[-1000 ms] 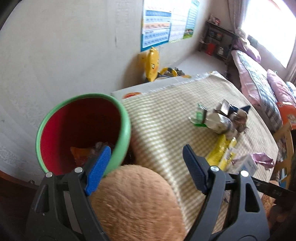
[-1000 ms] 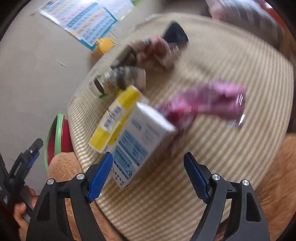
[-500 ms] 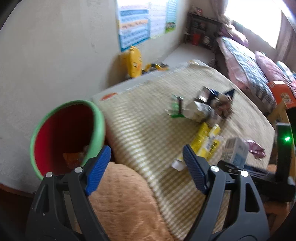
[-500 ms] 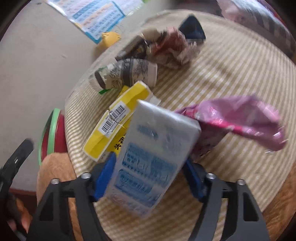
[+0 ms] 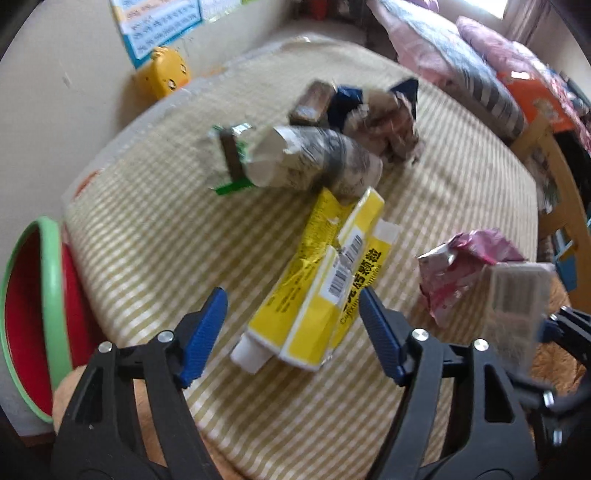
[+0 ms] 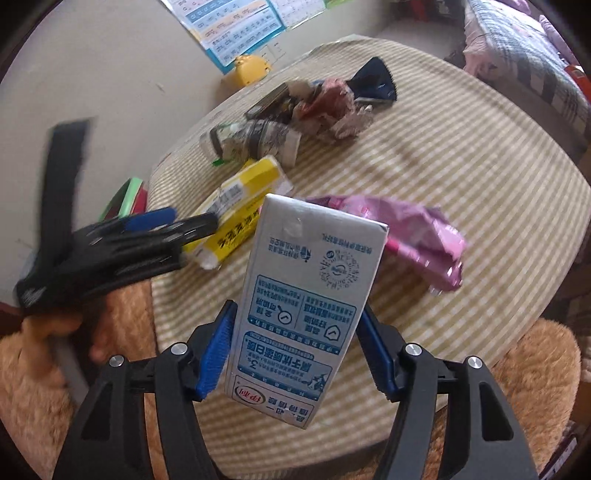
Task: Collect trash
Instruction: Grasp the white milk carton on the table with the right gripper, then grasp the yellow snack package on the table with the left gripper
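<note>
My right gripper (image 6: 295, 347) is shut on a white and blue milk carton (image 6: 303, 295) and holds it above the striped table mat (image 6: 461, 155); the carton also shows blurred in the left wrist view (image 5: 513, 295). My left gripper (image 5: 291, 325) is open and empty, just short of the yellow boxes and tube (image 5: 325, 284). It also shows in the right wrist view (image 6: 147, 232), blurred. A pink wrapper (image 5: 461, 269) lies right of the boxes. A crushed paper cup (image 5: 310, 158) and crumpled wrappers (image 5: 380, 114) lie farther back. The red bin with a green rim (image 5: 33, 314) stands at the left.
A tan furry cushion (image 6: 517, 369) lies at the mat's near edge. A yellow duck toy (image 5: 166, 74) and a wall poster (image 5: 159, 26) are behind the table. A bed with pink bedding (image 5: 461, 55) is at the back right.
My right gripper closed on the milk carton and lifted it off the mat. My left gripper swung from the red bin toward the yellow boxes.
</note>
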